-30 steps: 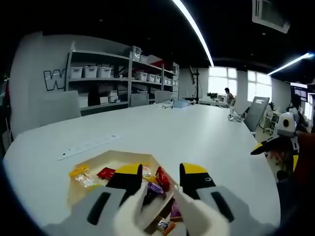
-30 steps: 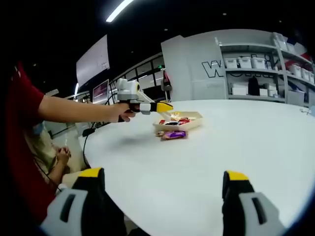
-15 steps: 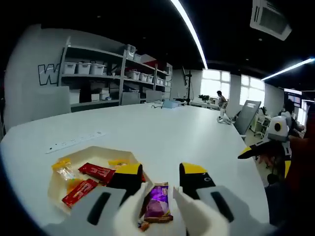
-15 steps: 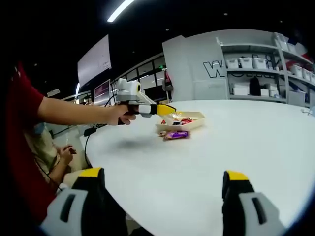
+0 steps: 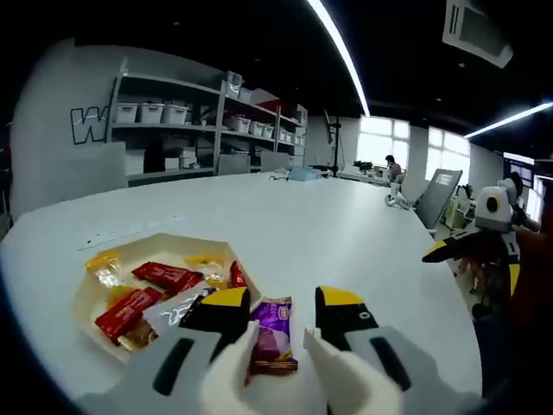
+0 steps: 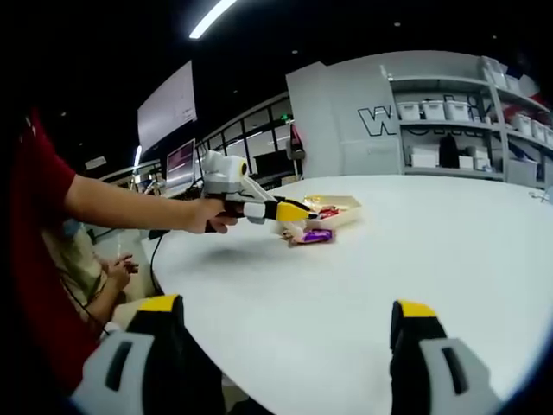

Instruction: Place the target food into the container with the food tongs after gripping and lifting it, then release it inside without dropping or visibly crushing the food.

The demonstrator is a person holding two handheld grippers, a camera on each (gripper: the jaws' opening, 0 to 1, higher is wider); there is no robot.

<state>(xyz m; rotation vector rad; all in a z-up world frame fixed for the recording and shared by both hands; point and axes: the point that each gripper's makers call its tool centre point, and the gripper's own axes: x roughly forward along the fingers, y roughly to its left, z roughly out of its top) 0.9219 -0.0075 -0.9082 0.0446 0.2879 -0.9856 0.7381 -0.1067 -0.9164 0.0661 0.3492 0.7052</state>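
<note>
A purple-wrapped candy (image 5: 271,333) lies on the white table, just right of a cream tray (image 5: 173,243) that holds red and yellow wrapped sweets. My left gripper (image 5: 283,308) is open, its yellow-tipped jaws standing either side of the purple candy's near end, not closed on it. In the right gripper view the left gripper (image 6: 292,211) is held by a hand and tilts down toward the purple candy (image 6: 316,234), in front of the tray (image 6: 346,204). My right gripper (image 6: 287,311) is open wide over the table's near edge, holding nothing, far from the food.
The round white table (image 5: 311,216) stretches far ahead, with a white power strip (image 5: 130,232) behind the tray. Shelves with bins (image 5: 173,130) line the back wall. The person's arm (image 6: 130,203) and red sleeve are at the left. The right gripper (image 5: 482,235) hovers at the table's right edge.
The left gripper has tilted down and moved closer to the purple candy, which now sits further in between its jaws. The right gripper has stayed still and open.
</note>
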